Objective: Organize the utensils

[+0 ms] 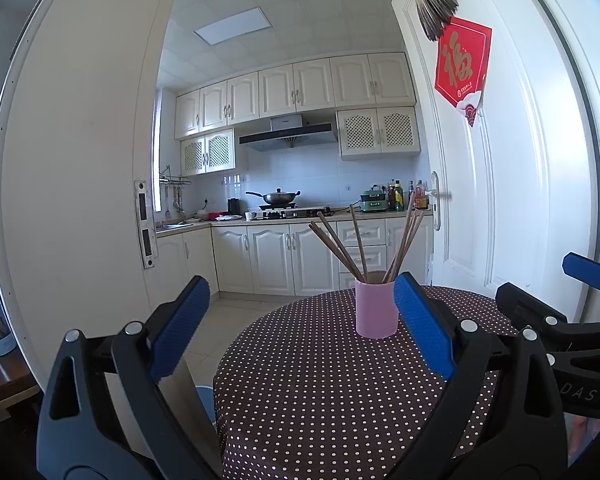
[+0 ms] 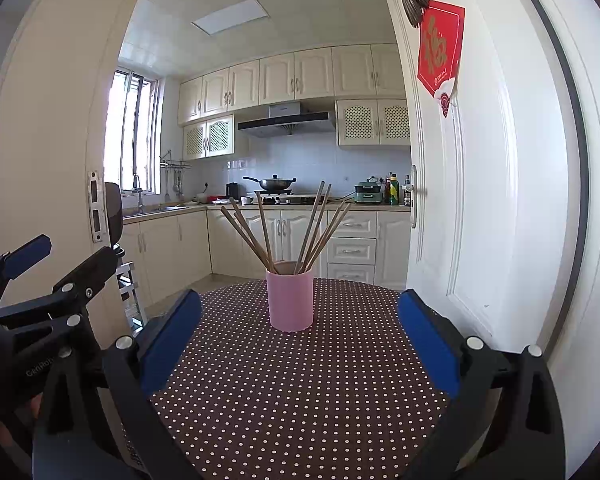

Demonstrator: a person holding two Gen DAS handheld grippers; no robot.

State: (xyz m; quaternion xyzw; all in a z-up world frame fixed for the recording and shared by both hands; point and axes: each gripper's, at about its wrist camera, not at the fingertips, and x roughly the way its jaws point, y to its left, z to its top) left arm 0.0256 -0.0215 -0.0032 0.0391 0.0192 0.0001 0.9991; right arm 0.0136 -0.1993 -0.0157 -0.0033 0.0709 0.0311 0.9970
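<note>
I see a smooth pink cup (image 2: 290, 300), a plain cylinder, standing upright on the round counter (image 2: 300, 392), towards its far side. Thin brown wooden chopsticks (image 2: 312, 228) stand in the cup and fan out to left and right above its rim. The counter wears a dark brown cloth (image 1: 320, 392) with small white dots in even rows, and it falls over the curved edge on the left.

My left claw (image 1: 302, 330) is spread wide and holds nothing; its ribbed blue pads (image 1: 422, 328) sit on black plastic arms with silver rivets. In that view the cup is just beside the right pad, and I cannot tell whether they touch. My right claw (image 2: 300, 350) is also wide open and empty, with the cup centred beyond it and well clear of both pads.

Past the counter an open white panelled door (image 2: 480, 200) carries a red paper hanging (image 2: 438, 50). Beyond it lies a kitchen with cream cabinets (image 2: 292, 76), pale floor tiles and a wok (image 2: 274, 184) on the stove.
</note>
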